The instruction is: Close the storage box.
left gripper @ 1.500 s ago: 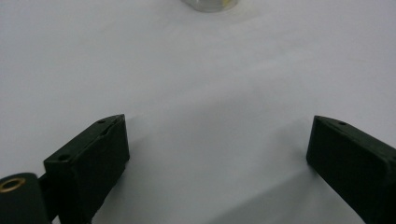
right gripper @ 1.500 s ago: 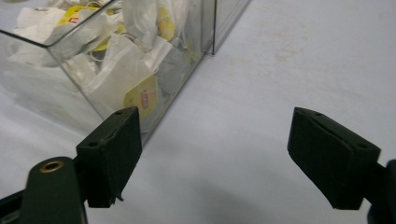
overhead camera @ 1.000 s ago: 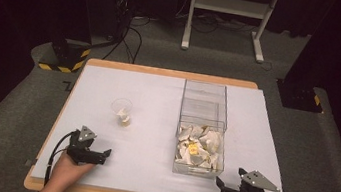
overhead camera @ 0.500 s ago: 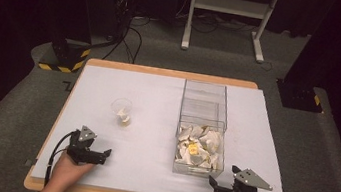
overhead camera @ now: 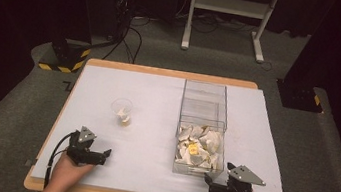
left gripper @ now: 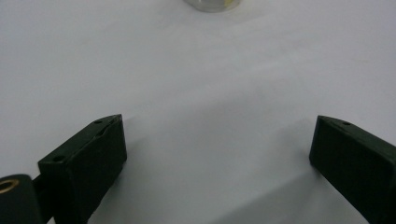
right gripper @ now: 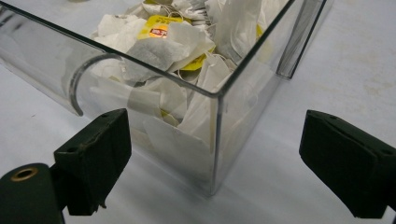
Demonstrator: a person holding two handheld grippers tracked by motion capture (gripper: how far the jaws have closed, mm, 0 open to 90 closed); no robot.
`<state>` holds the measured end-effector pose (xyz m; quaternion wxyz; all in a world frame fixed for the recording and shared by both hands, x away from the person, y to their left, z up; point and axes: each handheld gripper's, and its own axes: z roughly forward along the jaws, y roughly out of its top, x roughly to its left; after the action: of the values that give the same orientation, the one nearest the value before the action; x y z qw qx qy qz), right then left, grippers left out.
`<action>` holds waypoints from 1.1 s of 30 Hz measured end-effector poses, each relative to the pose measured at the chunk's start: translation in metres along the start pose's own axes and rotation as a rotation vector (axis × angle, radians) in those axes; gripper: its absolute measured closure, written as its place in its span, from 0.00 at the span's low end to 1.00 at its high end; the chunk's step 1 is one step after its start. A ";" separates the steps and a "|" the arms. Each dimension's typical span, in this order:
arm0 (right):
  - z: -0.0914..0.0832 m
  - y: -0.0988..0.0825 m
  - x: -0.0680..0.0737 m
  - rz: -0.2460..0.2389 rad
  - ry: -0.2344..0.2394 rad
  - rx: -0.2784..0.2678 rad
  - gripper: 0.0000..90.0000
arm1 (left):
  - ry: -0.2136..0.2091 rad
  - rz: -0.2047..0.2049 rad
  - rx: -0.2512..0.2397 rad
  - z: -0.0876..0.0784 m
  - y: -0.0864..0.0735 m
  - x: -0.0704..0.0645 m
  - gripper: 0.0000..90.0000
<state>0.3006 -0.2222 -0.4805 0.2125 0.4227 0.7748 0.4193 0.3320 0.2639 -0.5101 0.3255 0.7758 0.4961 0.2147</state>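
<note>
Fingers (left gripper: 88,158) spread wide over white table (overhead camera: 158,99); grey carpet (overhead camera: 332,149) around.

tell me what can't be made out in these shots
- Plastic cup, high view: too small to identify the yellowish thing inside; left gripper view's top edge cuts off all but its base.
- Tea bags, right gripper view: lower layers blurred behind the clear box wall; tag print too small.
- Right tool, high view: jaws too small to judge.

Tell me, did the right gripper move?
Yes. The right gripper slid left along the table's near edge, closer to the clear box of tea bags.
</note>
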 end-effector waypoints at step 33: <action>0.006 0.006 0.005 -0.032 -0.011 -0.022 0.10 | 0.004 -0.007 -0.002 -0.001 -0.001 -0.001 0.05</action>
<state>0.3048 -0.2137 -0.4791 0.2280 0.4101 0.7757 0.4220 0.3309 0.2636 -0.5103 0.3259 0.7733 0.4994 0.2154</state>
